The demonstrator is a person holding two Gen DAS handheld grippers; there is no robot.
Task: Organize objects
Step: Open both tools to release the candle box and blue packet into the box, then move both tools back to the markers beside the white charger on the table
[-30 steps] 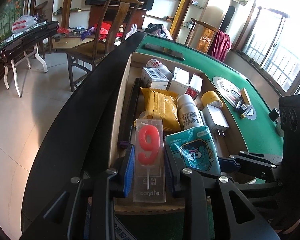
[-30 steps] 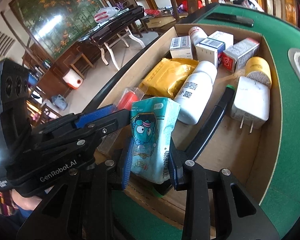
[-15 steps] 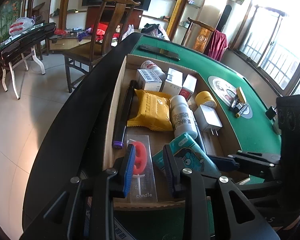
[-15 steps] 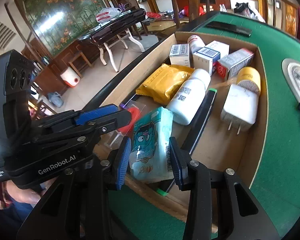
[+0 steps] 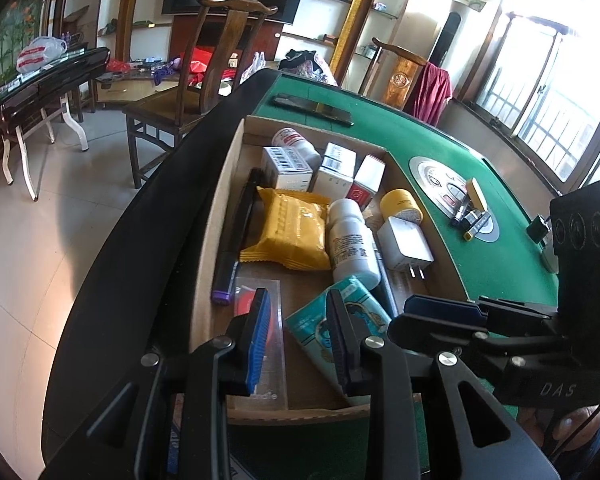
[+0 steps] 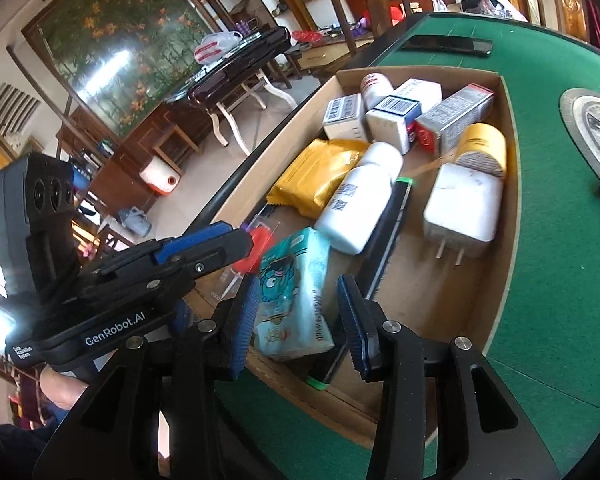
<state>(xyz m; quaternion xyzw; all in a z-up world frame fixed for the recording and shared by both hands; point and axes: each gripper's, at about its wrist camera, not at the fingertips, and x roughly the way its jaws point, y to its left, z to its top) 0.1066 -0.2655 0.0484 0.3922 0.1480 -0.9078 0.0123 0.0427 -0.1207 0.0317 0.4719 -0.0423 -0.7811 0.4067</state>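
A cardboard box [image 5: 216, 216] on the green table holds the objects. A clear packet with a red "9" candle [image 5: 274, 344] lies flat at the box's near left, partly behind my left gripper [image 5: 298, 338], which is open above it. A teal cartoon tissue pack [image 6: 296, 292] lies beside the candle packet; it also shows in the left wrist view [image 5: 320, 330]. My right gripper [image 6: 298, 322] is open, its fingers apart on either side of the pack. The red candle [image 6: 252, 248] peeks out behind the left gripper in the right wrist view.
The box also holds a yellow snack bag [image 5: 290, 230], a white bottle [image 5: 350, 240], a white charger [image 5: 406, 242], a yellow-capped jar [image 5: 402, 206], small boxes [image 5: 288, 166] and two black pens [image 5: 238, 232]. A phone [image 5: 312, 108] lies on the green table [image 5: 496, 264]. A chair [image 5: 196, 92] stands beyond.
Both grippers have opened and let go: the candle packet and the tissue pack went down into the box and now lie on its floor. Both grippers have drawn back slightly.
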